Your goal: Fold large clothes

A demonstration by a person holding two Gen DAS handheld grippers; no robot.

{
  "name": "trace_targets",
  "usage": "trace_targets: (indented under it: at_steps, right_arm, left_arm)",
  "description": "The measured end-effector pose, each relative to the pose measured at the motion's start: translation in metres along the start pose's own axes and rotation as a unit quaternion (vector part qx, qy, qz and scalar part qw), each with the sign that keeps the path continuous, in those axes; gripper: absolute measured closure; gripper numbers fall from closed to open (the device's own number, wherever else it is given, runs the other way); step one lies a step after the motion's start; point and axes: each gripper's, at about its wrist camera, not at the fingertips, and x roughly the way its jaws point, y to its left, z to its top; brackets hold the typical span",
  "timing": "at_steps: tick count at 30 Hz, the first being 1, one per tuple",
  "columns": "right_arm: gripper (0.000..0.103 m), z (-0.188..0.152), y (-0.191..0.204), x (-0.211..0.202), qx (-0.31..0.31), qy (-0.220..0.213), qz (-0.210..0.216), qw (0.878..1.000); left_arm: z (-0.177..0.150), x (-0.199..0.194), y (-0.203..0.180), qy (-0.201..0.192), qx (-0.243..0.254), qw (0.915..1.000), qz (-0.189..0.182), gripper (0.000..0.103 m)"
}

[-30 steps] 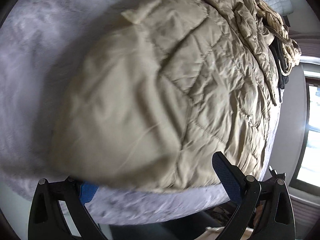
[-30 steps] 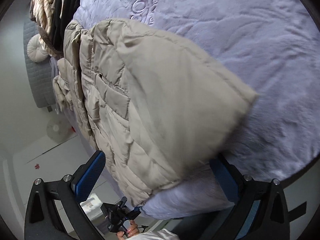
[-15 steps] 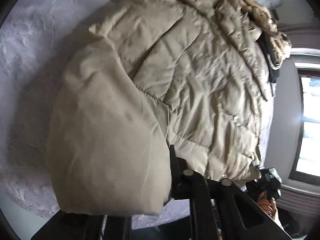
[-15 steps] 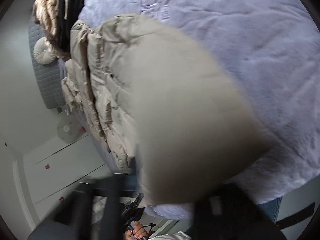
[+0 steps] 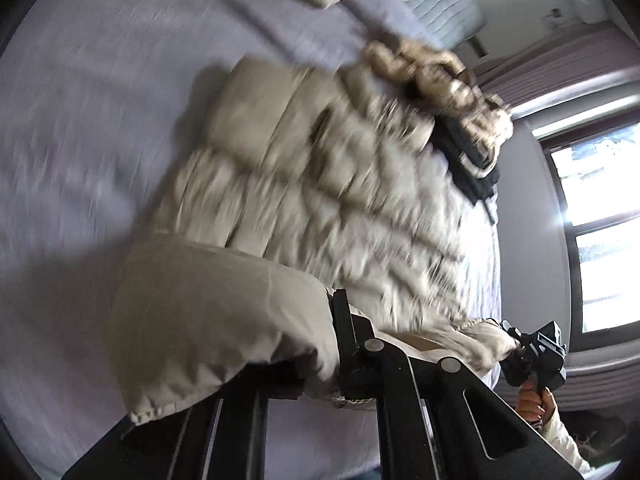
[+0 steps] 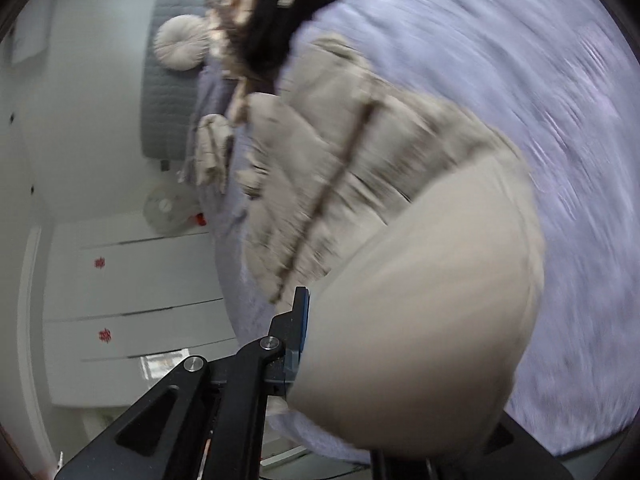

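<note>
On the bed (image 5: 60, 128), a beige jacket (image 5: 320, 200) lies across the lilac cover, its hem lifted toward both cameras. At 6 o'clock in the left view, the left tongs (image 5: 320, 364) are clamped on a hem fold; at 4 o'clock the other tool shows, pinching the far corner. In the right view, the right tongs (image 6: 320, 344) grip the hem at 6 o'clock, fabric hiding one finger. A black garment (image 6: 276, 12) sits at 12 o'clock.
</note>
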Motion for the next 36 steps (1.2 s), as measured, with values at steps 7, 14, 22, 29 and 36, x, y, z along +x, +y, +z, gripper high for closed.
trace_targets:
  at_steps: [7, 14, 22, 29, 36]
  right_arm:
    - [0.095, 0.087, 0.073, 0.043, -0.067, -0.01, 0.0, 0.998]
    - [0.095, 0.166, 0.087, 0.12, -0.08, -0.006, -0.062, 0.995]
    - [0.095, 0.201, 0.054, 0.17, -0.055, -0.007, -0.077, 0.995]
    - [0.089, 0.204, 0.052, 0.174, -0.057, 0.001, -0.072, 0.996]
    - [0.041, 0.199, 0.085, 0.159, -0.098, -0.013, -0.071, 0.993]
  left_arm:
    - [0.098, 0.01, -0.027, -0.045, 0.042, 0.9981, 0.002, 0.09]
    - [0.18, 0.093, -0.012, -0.025, 0.039, 0.9974, 0.055, 0.09]
    - [0.203, 0.162, -0.001, 0.003, 0.048, 0.9914, 0.122, 0.087]
    - [0.189, 0.142, -0.021, -0.013, 0.123, 0.978, 0.168, 0.018]
    - [0.18, 0.099, -0.042, -0.081, 0.169, 0.9568, 0.223, 0.018]
